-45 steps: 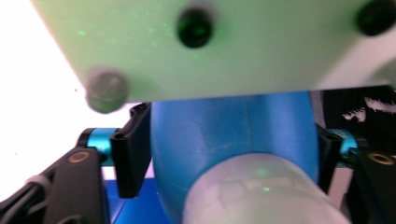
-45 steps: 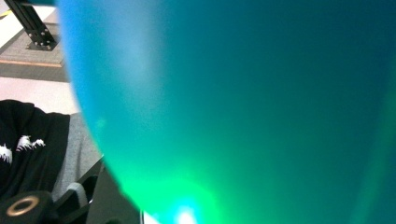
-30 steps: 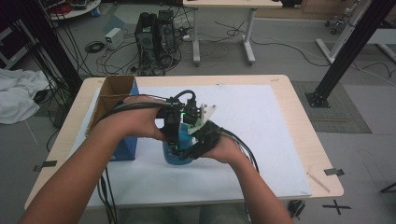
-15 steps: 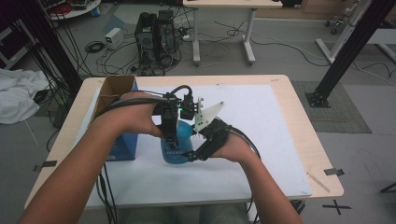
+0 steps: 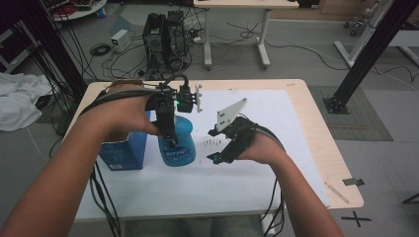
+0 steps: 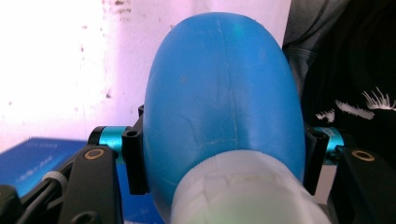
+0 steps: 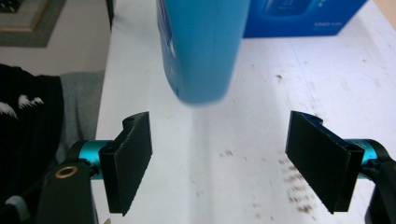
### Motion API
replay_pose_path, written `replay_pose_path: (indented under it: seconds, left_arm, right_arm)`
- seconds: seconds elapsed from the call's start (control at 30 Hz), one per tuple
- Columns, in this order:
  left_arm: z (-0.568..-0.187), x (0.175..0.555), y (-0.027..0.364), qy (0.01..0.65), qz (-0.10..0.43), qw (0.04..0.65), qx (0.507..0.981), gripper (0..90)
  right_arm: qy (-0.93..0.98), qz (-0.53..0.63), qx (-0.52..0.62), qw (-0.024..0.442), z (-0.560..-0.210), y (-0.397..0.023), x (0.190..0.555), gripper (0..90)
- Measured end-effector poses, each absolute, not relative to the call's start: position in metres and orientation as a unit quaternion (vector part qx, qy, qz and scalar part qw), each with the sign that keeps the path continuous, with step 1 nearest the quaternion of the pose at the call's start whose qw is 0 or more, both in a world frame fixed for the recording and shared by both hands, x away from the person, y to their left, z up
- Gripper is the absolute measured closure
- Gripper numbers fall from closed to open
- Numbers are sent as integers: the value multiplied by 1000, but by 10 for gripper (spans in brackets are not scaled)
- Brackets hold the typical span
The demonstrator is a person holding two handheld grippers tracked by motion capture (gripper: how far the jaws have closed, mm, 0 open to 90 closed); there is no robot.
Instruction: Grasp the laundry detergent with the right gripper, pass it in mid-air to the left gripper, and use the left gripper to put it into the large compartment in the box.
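Blue bottle point(image 5: 176, 145): clamped in left gripper point(image 5: 170, 140) jaws, above the counter point(image 5: 296, 148) beside blue box point(image 5: 121, 153) | right gripper point(image 5: 217, 148): jaws just opening, wide, empty, now drawn clear | change: two-gripper hold reduced to one; handover to left judged complete.

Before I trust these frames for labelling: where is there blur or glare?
Left gripper view: table washed out pinkish-white, bottle's white cap soft. Right gripper view: blue bottle smeared, jaws crisp. High view: dim, fairly sharp.
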State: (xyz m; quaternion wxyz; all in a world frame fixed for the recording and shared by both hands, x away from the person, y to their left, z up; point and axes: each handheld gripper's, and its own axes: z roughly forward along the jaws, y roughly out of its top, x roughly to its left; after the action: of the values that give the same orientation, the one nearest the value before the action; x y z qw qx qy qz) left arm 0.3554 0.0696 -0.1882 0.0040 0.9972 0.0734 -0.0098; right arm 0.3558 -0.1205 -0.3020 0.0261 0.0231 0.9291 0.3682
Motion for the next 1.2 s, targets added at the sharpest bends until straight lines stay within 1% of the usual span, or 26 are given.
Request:
replay_pose_path:
  seconds: [0.07, 0.13, 0.2, 0.33, 0.4, 0.5, 0.8, 0.97, 1.07, 1.1, 1.2]
  left_arm:
    - [-183, 357, 74, 87, -13, 2, 996, 379]
    - [-178, 359, 78, 96, -16, 3, 995, 379]
    - [-172, 362, 84, 108, -20, 6, 994, 379]
    - [-157, 368, 98, 138, -20, 18, 990, 379]
    - [-151, 371, 105, 157, -25, 21, 987, 379]
    - [-143, 377, 114, 180, -28, 22, 983, 379]
    - [-120, 390, 148, 266, -21, 19, 964, 379]
    - [-109, 395, 170, 328, -20, 27, 944, 379]
    - [-105, 397, 182, 347, -21, 32, 937, 379]
    - [-104, 397, 186, 362, -20, 40, 931, 379]
    - [-102, 398, 195, 377, -21, 43, 925, 379]
  right_arm:
    - [932, 361, 20, 35, -300, -123, 358, 219]
    - [936, 350, 27, 34, -298, -125, 359, 174]
    - [941, 334, 26, 42, -296, -127, 360, 168]
    - [951, 304, 31, 39, -291, -132, 359, 165]
    - [956, 290, 30, 45, -290, -134, 360, 136]
    - [959, 278, 32, 50, -289, -138, 361, 135]
    - [966, 253, 35, 44, -292, -145, 363, 131]
    - [967, 247, 39, 43, -296, -146, 365, 132]
    - [968, 244, 40, 40, -298, -145, 366, 131]
    - [968, 245, 38, 40, -298, -144, 366, 131]
    - [969, 243, 34, 38, -299, -142, 367, 132]
